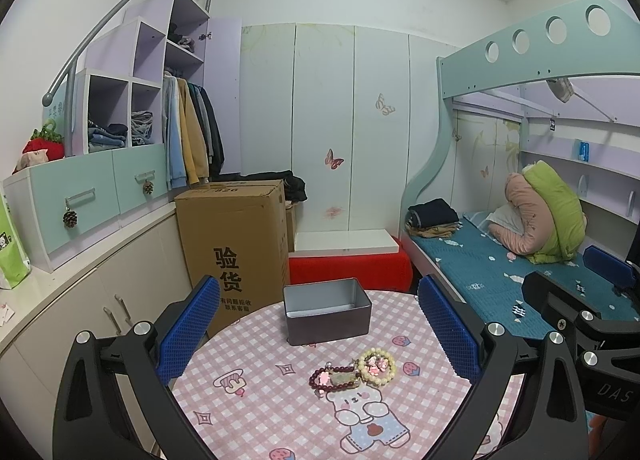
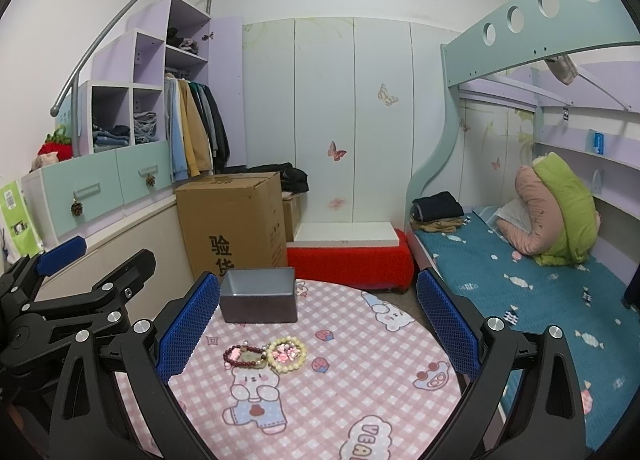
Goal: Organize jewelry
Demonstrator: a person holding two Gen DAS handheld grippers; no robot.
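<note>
A dark red bead bracelet [image 1: 334, 376] and a cream bead bracelet [image 1: 377, 366] with small pink pieces inside lie together on the round table's pink checked cloth [image 1: 260, 412]. An open, empty grey metal tin [image 1: 326, 314] stands behind them. My left gripper [image 1: 320, 336] is open and empty, held above the table with the jewelry between its blue pads. In the right wrist view the bracelets [image 2: 266, 354] and the tin [image 2: 259, 294] sit left of centre. My right gripper [image 2: 318, 334] is open and empty, to the right of the jewelry.
A tall cardboard box [image 1: 234, 244] stands behind the table's left edge. A red-covered bench [image 1: 352, 270] sits behind the table. A bunk bed [image 2: 540, 280] with a teal sheet runs along the right. Low cabinets [image 1: 80, 300] line the left wall.
</note>
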